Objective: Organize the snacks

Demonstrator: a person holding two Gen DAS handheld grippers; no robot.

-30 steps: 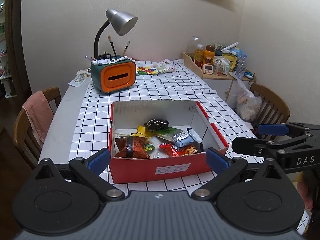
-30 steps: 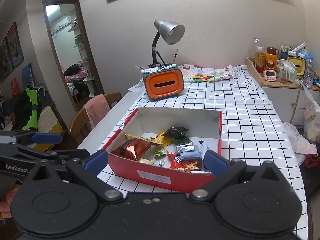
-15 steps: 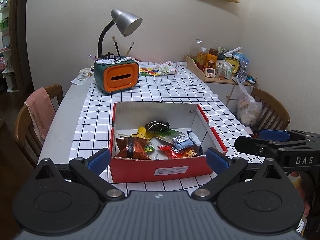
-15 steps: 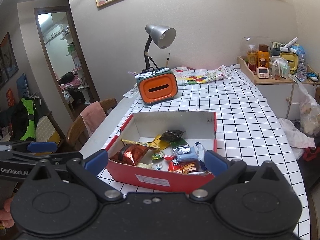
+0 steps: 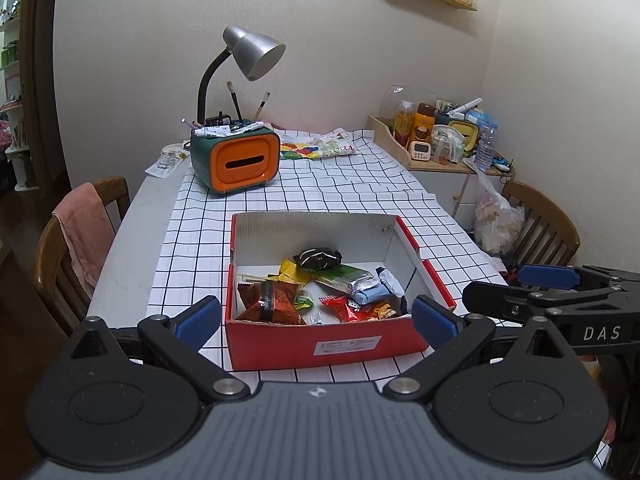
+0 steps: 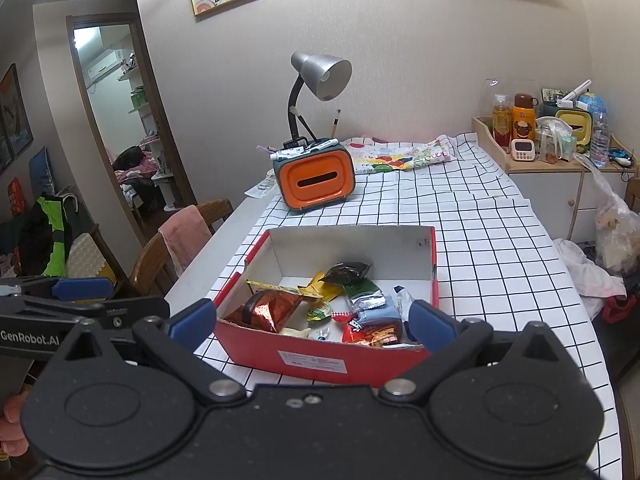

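Observation:
A red cardboard box with white inner walls sits on the checked tablecloth. Several wrapped snacks lie in it: a brown-red packet, a black packet, green, blue and red wrappers. My left gripper hovers just short of the box's near wall, open and empty, blue pads wider than the box front. My right gripper is likewise open and empty before the box's near right corner. Each gripper shows at the edge of the other's view.
An orange and green pen holder with a grey desk lamp stands at the table's far end, beside a colourful pouch. Wooden chairs flank the table. A side cabinet holds bottles and a timer.
Both grippers have pulled back and up a little, so the box appears slightly farther and more of the walls shows. Both stay open; the snacks have not moved.

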